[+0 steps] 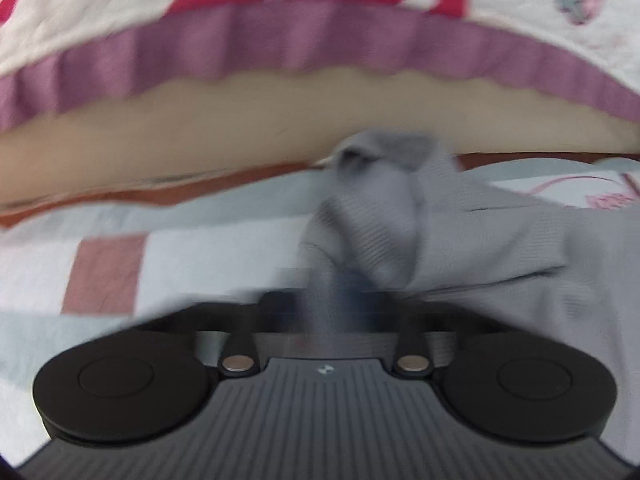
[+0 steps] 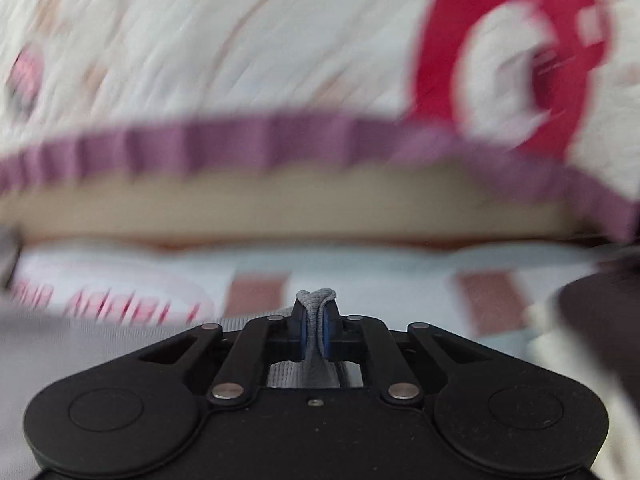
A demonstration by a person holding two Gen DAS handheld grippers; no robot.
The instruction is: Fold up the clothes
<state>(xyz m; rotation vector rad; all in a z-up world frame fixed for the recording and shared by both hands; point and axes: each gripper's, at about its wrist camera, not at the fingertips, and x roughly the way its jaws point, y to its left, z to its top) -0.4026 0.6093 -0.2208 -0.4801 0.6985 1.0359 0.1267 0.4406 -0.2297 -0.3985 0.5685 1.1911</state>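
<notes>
Both grippers, right (image 2: pixel 316 320) and left (image 1: pixel 340 292), clamped on grey garment (image 1: pixel 500 248); lift evenly, keeping held edge taut above bed (image 1: pixel 200 248)

One grey garment (image 1: pixel 500 236), bunched at frame centre; two grippers, the left gripper (image 1: pixel 340 296) and the right gripper (image 2: pixel 316 320); one patterned quilt (image 1: pixel 280 12) across the top; two pink squares (image 2: pixel 256 292) mid-frame.

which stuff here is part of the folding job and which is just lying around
In the job:
- grey knit garment
- left claw, shut on the garment
- right claw, shut on a fold of the garment

Just lying about:
- patchwork bedspread
- white quilted cover with purple frill
- dark item at the right edge, too blurred to identify
</notes>
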